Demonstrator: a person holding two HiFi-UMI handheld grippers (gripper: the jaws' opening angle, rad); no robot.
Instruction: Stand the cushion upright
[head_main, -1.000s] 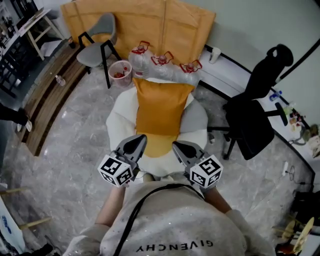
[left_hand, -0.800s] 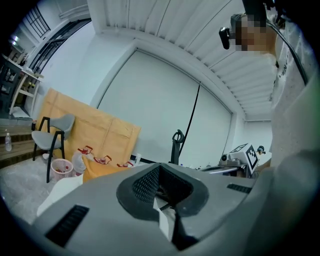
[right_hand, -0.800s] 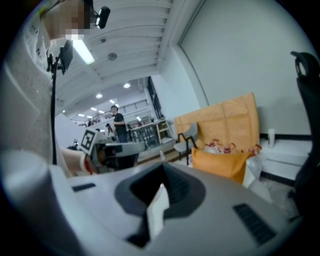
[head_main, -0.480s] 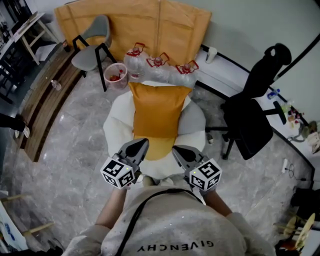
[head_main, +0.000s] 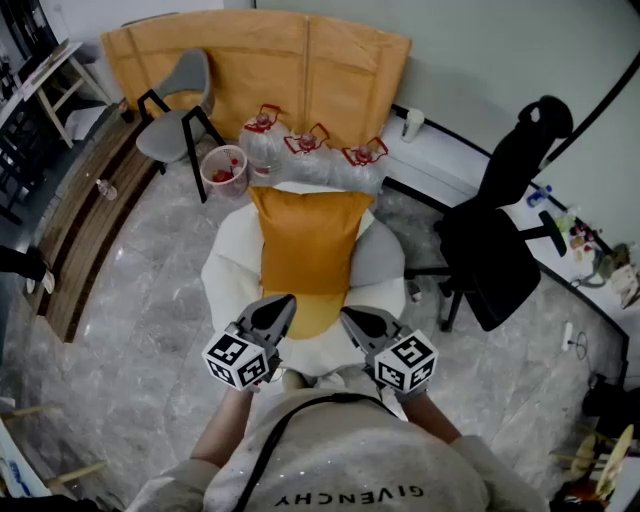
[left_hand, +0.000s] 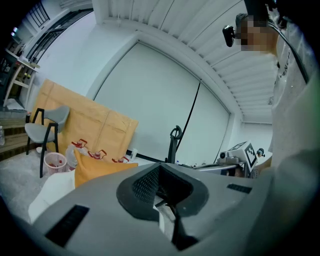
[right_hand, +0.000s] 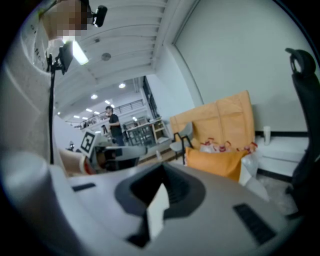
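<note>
1. Wooden bench (head_main: 88, 215): far left, along the floor edge.
2. Grey chair (head_main: 176, 92): black legs, in front of a tan board (head_main: 300, 55) that leans on the wall.
3. Pink bin (head_main: 223, 171): on the marble floor, just beside the chair's leg.
4. White seat (head_main: 228, 285): round and padded, centre of the floor; it carries the cushion.
5. Jugs (head_main: 264, 141): clear, with red handles, in a row between the board and the seat's far side.
6. Left gripper (head_main: 283, 301): jaws closed, nothing between them; tip at the left of the cushion's near end. Contact cannot be judged.
7. Cushion (head_main: 305, 240): orange and rectangular, resting lengthways on the seat. Far edge toward the jugs, near end between the two gripper tips. Whether it lies flat or leans back cannot be judged from above.
8. Right gripper (head_main: 348, 316): jaws closed and empty; tip at the right of the cushion's near end.
9. White cup (head_main: 412, 123): on the low ledge by the wall.
10. Office chair (head_main: 500, 245): black, well right of the seat.
</note>
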